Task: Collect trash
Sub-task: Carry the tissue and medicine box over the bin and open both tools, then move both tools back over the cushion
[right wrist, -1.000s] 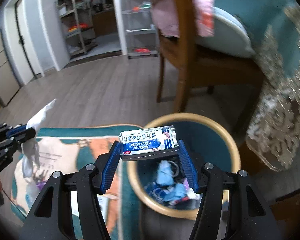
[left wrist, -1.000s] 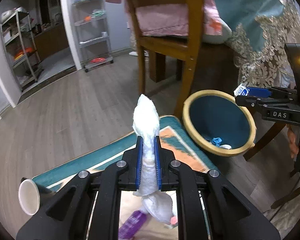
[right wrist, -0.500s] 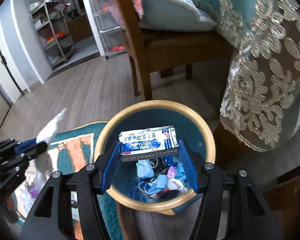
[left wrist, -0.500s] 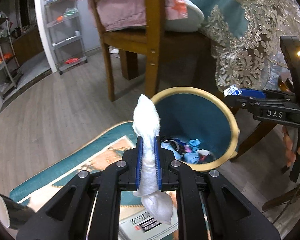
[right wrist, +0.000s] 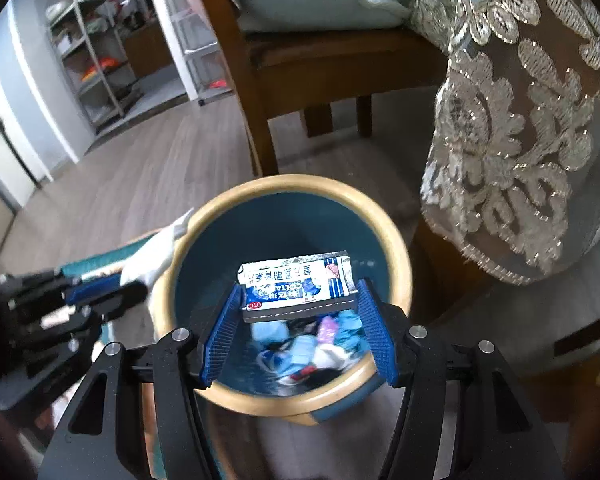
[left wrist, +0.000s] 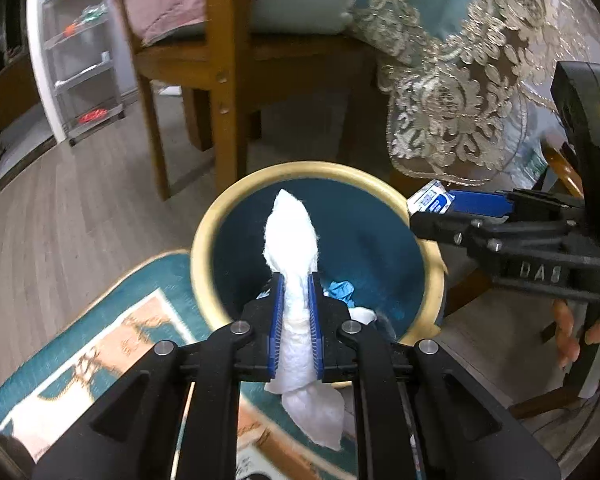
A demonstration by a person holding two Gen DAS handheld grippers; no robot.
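The white tissue stands pinched between the blue pads of the left gripper, its tip above the open trash bin. The right gripper clamps a blue-and-white carton crosswise over the bin's littered bottom, beside a wooden chair.

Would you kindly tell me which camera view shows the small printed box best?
The right wrist view: the printed box faces the camera, clamped in the right gripper. The left wrist view shows only its end at that gripper's tip.
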